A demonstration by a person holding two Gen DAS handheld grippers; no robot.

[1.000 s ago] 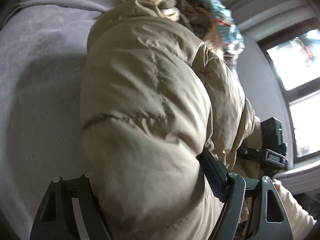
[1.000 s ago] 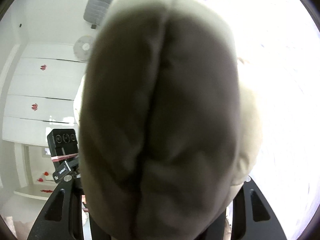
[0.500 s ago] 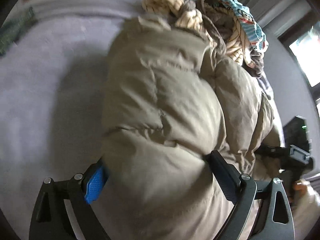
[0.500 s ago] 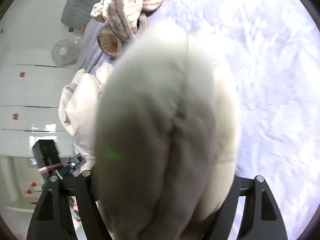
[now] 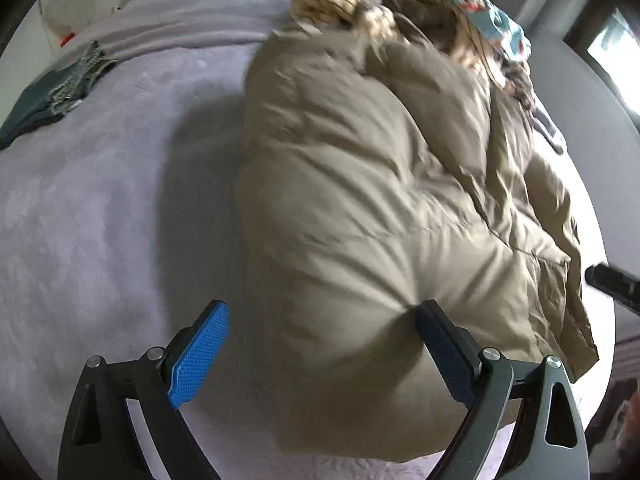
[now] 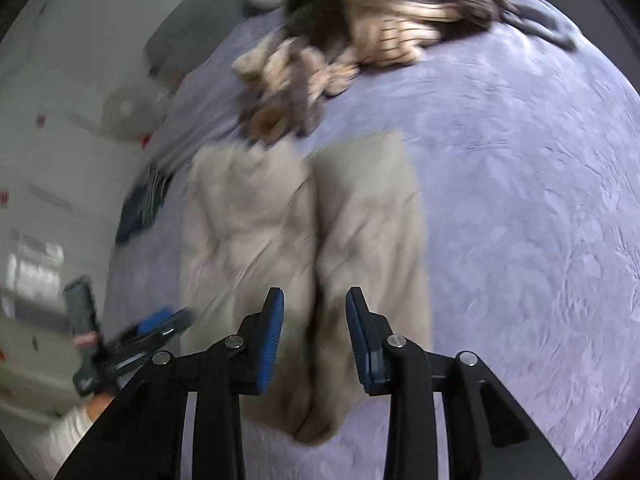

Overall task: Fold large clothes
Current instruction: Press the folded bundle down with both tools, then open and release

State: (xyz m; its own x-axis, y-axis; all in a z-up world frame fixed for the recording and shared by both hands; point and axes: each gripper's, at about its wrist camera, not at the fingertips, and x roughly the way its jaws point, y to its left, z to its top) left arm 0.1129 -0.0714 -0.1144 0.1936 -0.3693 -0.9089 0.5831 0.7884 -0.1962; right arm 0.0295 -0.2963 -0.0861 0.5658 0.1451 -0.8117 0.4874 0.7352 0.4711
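Observation:
A beige puffer jacket (image 5: 380,200) lies folded in a thick bundle on the lavender bedspread (image 5: 100,220). My left gripper (image 5: 320,344) is open, its jaws wide apart; the right pad presses into the jacket's near end, the blue left pad (image 5: 200,356) is clear of it. In the right wrist view the jacket (image 6: 304,240) lies flat in two lobes on the bedspread (image 6: 520,220). My right gripper (image 6: 316,336) is open above its near end, holding nothing. The left gripper (image 6: 132,344) shows at the lower left there.
A heap of striped and patterned clothes (image 6: 360,32) lies at the far end of the bed, also seen in the left wrist view (image 5: 440,12). A dark folded garment (image 5: 52,92) lies at the bed's left side. A white wardrobe and fan (image 6: 128,108) stand beyond.
Both grippers have let go of the jacket and pulled back. The jacket, held up against the cameras before, now lies on the bed. The right jaws stand narrower than before.

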